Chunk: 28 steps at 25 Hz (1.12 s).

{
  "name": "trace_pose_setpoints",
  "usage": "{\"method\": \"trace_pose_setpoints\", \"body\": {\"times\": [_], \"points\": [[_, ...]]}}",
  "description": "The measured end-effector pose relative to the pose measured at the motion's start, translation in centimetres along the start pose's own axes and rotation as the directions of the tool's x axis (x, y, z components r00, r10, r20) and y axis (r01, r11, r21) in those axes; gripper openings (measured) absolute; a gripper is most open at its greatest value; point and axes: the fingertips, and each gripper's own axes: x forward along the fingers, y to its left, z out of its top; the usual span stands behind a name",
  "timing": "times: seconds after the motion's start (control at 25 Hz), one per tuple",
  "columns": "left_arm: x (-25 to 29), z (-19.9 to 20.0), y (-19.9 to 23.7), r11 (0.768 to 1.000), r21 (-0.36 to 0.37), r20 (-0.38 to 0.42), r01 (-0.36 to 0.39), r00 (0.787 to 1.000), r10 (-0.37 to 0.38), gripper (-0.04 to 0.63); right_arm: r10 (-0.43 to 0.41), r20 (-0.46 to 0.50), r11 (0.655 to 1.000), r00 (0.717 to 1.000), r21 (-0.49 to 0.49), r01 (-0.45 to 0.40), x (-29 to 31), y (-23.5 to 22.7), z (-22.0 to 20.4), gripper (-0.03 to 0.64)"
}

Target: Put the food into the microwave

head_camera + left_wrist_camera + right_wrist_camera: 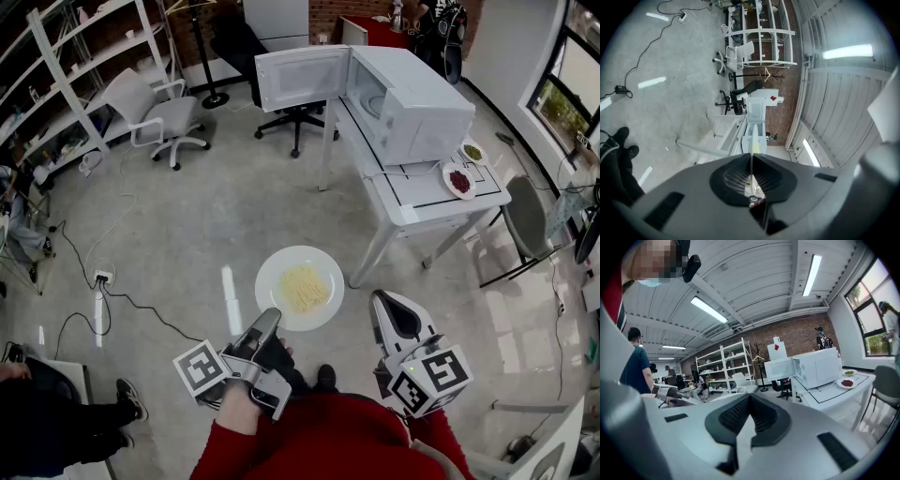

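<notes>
A white plate (274, 272) heaped with pale noodles (304, 288) hangs over the floor in front of me. My left gripper (270, 321) is shut on its near rim; in the left gripper view the plate (754, 140) shows edge-on as a thin line between the pads. My right gripper (382, 302) is just right of the plate, apart from it, with its jaws together and nothing in them (749, 401). The white microwave (412, 98) stands on a white table (427, 202) farther ahead to the right, its door (302, 77) swung wide open to the left.
Two small plates lie on the table right of the microwave, one with red food (459, 180) and one with green food (472, 152). A grey chair (527, 217) is beside the table. A white office chair (155, 117), a black chair (291, 117) and floor cables (103, 277) lie to the left.
</notes>
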Motion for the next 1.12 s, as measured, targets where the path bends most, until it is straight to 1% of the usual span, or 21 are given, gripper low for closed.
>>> {"method": "trace_pose_setpoints", "body": {"times": [0.6,0.76,0.96,1.12], "points": [[1.3,-0.8,0.3,1.0,0.002,0.004,-0.014,1.0,0.014,0.021,0.005,-0.003,1.0,1.0,0.004,-0.005,-0.1,-1.5,-0.3,0.014],[2.2,-0.8,0.2,1.0,0.019,-0.001,-0.017,1.0,0.017,0.023,0.006,-0.011,1.0,1.0,0.019,-0.006,-0.1,-2.3,-0.5,0.014],[3.7,-1.0,-0.3,0.999,0.038,0.012,-0.01,1.0,0.009,0.023,-0.011,-0.031,1.0,0.999,-0.027,0.01,-0.4,-3.8,-0.2,0.014],[5.0,-1.2,-0.7,0.999,0.055,0.027,-0.005,1.0,0.003,0.023,-0.019,-0.03,1.0,0.999,-0.019,0.018,-0.4,-5.3,0.2,0.014]]}}
